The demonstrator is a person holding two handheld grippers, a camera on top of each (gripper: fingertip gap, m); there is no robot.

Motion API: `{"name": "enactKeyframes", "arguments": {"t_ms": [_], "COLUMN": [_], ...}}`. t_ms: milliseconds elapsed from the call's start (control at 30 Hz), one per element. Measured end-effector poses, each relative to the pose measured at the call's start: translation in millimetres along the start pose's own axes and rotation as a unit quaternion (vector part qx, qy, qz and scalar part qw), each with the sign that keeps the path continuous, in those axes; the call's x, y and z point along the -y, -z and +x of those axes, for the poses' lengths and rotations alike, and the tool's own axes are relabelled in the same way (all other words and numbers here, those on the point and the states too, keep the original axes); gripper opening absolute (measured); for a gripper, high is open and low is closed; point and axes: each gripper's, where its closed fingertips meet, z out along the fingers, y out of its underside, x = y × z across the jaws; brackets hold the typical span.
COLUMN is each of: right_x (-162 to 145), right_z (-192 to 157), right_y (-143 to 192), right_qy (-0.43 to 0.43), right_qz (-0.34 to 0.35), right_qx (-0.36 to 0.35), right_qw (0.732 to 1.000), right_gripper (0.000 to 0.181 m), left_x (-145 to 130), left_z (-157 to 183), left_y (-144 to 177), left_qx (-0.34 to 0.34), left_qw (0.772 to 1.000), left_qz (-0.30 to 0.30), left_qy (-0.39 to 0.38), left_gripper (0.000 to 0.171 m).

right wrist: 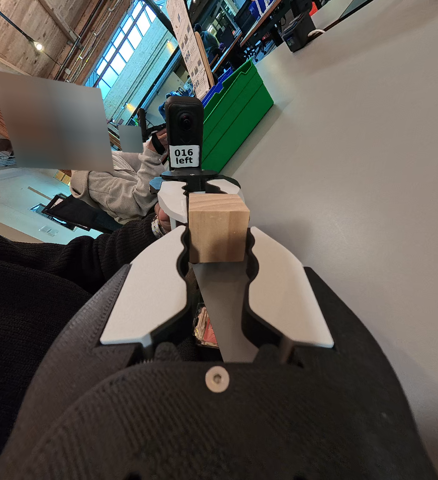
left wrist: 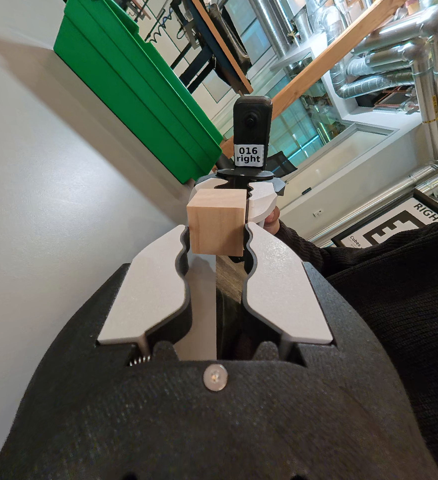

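Both the left hand-held gripper [left wrist: 216, 231] and right hand-held gripper [right wrist: 217, 233] clamp one wooden cube [left wrist: 216, 224] together, raised above the counter [right wrist: 355, 181].

- I'm looking into a workshop or lab hall of an industrial kind: bare silver ventilation ducts [left wrist: 384, 85] run along the ceiling beside a heavy timber beam [left wrist: 324, 59].
- I see tall factory-style windows [right wrist: 124, 52] set in a rough wall.
- A plain grey work table [right wrist: 355, 155] carries a green plastic storage bin [right wrist: 233, 114].
- Farther off I make out workbenches [right wrist: 241, 39] crowded with gear, and a seated person in a grey hoodie [right wrist: 119, 187].
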Motion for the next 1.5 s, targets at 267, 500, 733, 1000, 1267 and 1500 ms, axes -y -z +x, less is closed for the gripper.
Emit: {"name": "enactKeyframes", "arguments": {"t_ms": [267,500,733,1000,1267,1500], "right_x": [5,29,111,164,101,83], "right_z": [-2,-15,-27,102,176,201], "right_y": [2,17,103,252,293,294], "right_qy": [0.01,0.08,0.258,0.386,0.407,0.412], "right_qz": [0.011,0.049,0.072,-0.256,-0.543,-0.593], "right_qx": [-0.002,-0.028,-0.14,-0.392,-0.276,-0.224], "right_qw": [1.0,0.995,0.953,0.795,0.681,0.655], "right_gripper": [0.042,0.042,0.042,0.042,0.043,0.043], "left_x": [5,2,2,12,-3,-11], "left_z": [1,4,-3,-8,-14,-10], "left_y": [3,2,6,12,0,-15], "left_qx": [-0.013,-0.024,-0.006,0.009,0.008,-0.032], "left_qw": [1.0,0.999,1.0,1.0,1.0,0.999], "left_qz": [0.015,0.002,-0.008,0.019,-0.01,-0.007], "left_qy": [0.022,0.022,0.01,0.003,-0.003,0.02], "left_gripper": [0.042,0.053,0.054,0.054,0.054,0.054]}}
